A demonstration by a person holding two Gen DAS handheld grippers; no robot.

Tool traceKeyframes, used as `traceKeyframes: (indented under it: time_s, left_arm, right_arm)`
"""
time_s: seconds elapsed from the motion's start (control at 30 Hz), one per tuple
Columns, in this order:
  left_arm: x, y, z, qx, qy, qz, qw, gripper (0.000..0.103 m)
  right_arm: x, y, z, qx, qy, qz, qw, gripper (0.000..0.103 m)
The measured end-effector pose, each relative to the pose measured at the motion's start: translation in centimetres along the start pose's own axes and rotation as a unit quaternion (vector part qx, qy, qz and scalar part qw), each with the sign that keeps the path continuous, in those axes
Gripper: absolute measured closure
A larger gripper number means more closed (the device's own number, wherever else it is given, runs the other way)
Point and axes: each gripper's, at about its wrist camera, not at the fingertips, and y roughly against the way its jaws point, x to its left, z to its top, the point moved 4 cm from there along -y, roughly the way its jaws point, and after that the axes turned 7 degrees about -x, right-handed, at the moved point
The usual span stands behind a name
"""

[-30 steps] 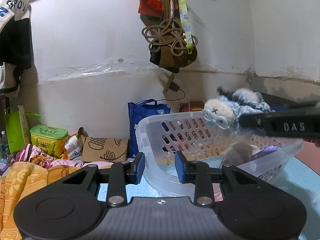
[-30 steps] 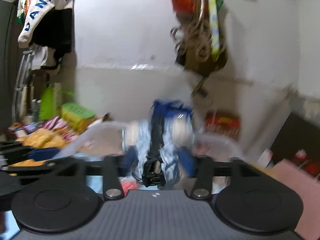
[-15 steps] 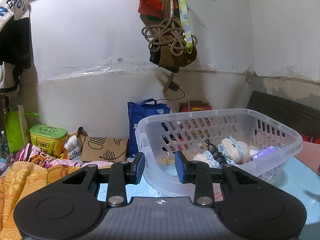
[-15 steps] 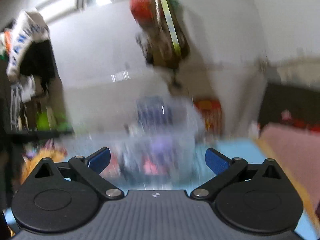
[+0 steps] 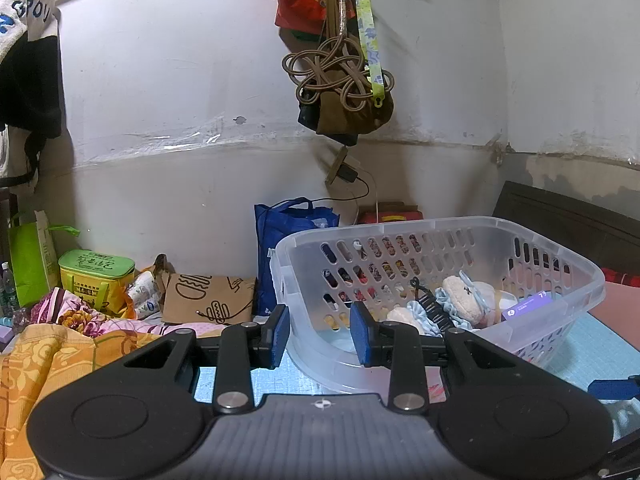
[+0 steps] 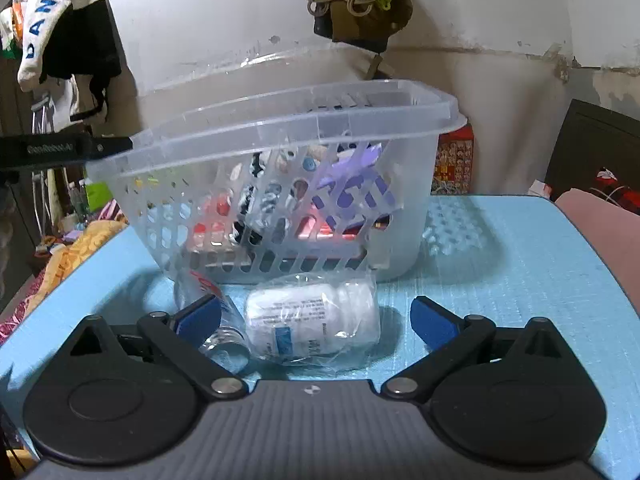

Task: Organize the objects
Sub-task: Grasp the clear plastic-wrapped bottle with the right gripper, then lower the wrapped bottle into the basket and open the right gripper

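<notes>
Found the right gripper point(image 6: 316, 318) spread wide, low over a blue mat point(image 6: 520, 260), its pads pressing on nothing. Between those jaws, at 6 o'clock in the right wrist view, lay a white bottle in a clear bag point(image 6: 312, 320); print too crumpled to read. Just beside the pad at 8 o'clock, a clear glass jar point(image 6: 224, 340), half hidden behind that finger.

Found the left gripper point(image 5: 320, 332) with pads narrowly parted at the near corner of a clear plastic basket point(image 5: 440, 222). Could not tell whether those pads pressed the basket wall or merely stood before it. From the right wrist, only one black finger of it showed at 9 o'clock, ending at the basket rim.

Inside the basket, toward 4 o'clock in the left wrist view: a pale plush toy point(image 5: 460, 300), a black comb-like piece point(image 5: 430, 308), and a purple box point(image 5: 528, 306) cut off by the rim. Through the slotted wall, only smears of red and purple.

Beyond the mat, at 8 o'clock, an orange cloth point(image 5: 48, 352), a green tin point(image 5: 96, 268) and a brown paper bag point(image 5: 208, 296); behind the basket, a blue bag point(image 5: 288, 240). On the white wall at 12 o'clock hung a knotted cord bundle point(image 5: 340, 76).
</notes>
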Motion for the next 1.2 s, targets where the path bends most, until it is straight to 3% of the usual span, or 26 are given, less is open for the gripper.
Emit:
traceKeyframes:
  time_s: [0.1,0.17,0.37,0.67,1.0,1.1,1.2]
  left_arm:
    - [0.0,-0.1,0.0,0.0,-0.002,0.001,1.0,0.066]
    - [-0.1,-0.1,0.0,0.0,0.0,0.0,1.0,0.066]
    - [-0.1,-0.2,0.0,-0.001,0.001,0.001,1.0,0.066]
    - [0.0,-0.2,-0.1,-0.002,0.005,-0.001,1.0,0.066]
    - [0.1,-0.2,-0.1,-0.003,0.005,0.001,1.0,0.066]
    - [0.1,-0.2,-0.1,-0.003,0.004,0.0,1.0,0.066]
    - [0.2,-0.2,-0.1,-0.003,0.006,-0.002,1.0,0.066]
  right_arm:
    - [0.0,-0.2,-0.3,0.005,0.006,-0.002,1.0,0.012]
    - [-0.1,-0.3,-0.4,0.007,0.006,-0.002,1.0,0.026]
    - [0.2,0.0,-0.6,0.002,0.014,0.001,1.0,0.027]
    - [0.6,1.9,-0.7,-0.07,0.029,-0.023,0.997,0.028]
    - [0.8,2.4,-0.5,-0.101,0.03,-0.03,0.994,0.028]
    - [0.9,3.8,-0.7,-0.147,0.031,-0.032,0.988,0.028]
    - [0.5,4.8,-0.7,-0.162,0.017,-0.039,0.986,0.028]
